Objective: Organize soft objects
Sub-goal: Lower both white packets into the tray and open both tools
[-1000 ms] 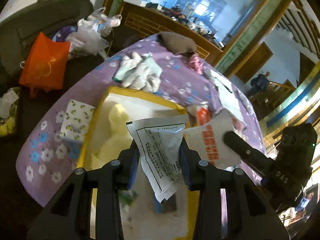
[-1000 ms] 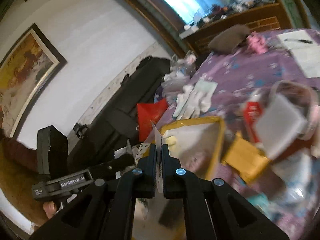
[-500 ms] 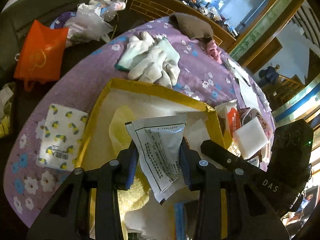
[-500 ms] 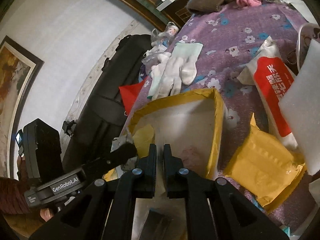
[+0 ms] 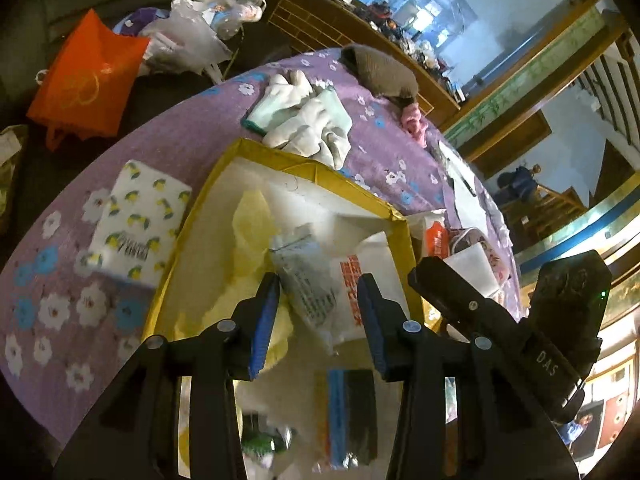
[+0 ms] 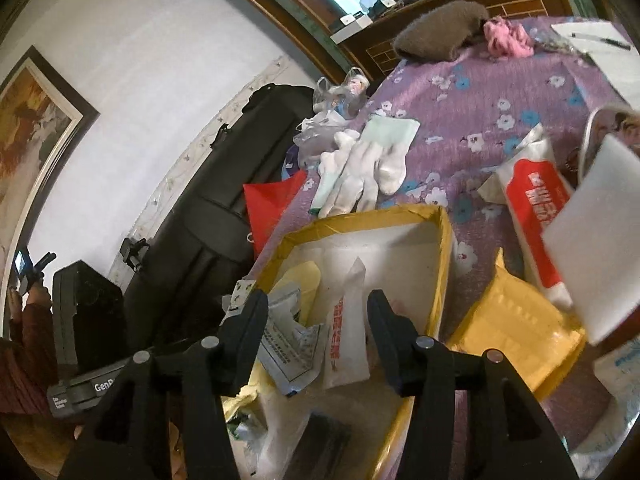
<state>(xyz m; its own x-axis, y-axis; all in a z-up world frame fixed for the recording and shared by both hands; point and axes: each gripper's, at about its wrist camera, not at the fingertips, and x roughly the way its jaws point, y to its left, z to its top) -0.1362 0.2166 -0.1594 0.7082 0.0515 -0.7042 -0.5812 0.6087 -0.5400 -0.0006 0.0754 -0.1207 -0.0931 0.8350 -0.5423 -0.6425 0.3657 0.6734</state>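
Both grippers hang over the open yellow box [image 5: 402, 224], which sits on the purple flowered tabletop [image 5: 372, 148]. The left gripper [image 5: 318, 300] has just been opening; its jaws stand apart, and the grey printed packet [image 5: 304, 280] lies loose in the box between and just ahead of them, touching neither pad as far as shows. The right gripper [image 6: 318, 312] has also just been opening, and its jaws are wide, with the white sachet with red print [image 6: 346, 332] lying in the box between them, unpressed. A yellow soft piece [image 5: 248, 232] rests in the box left of the left gripper. White gloves [image 6: 360, 172] lie on the tabletop beyond the box.
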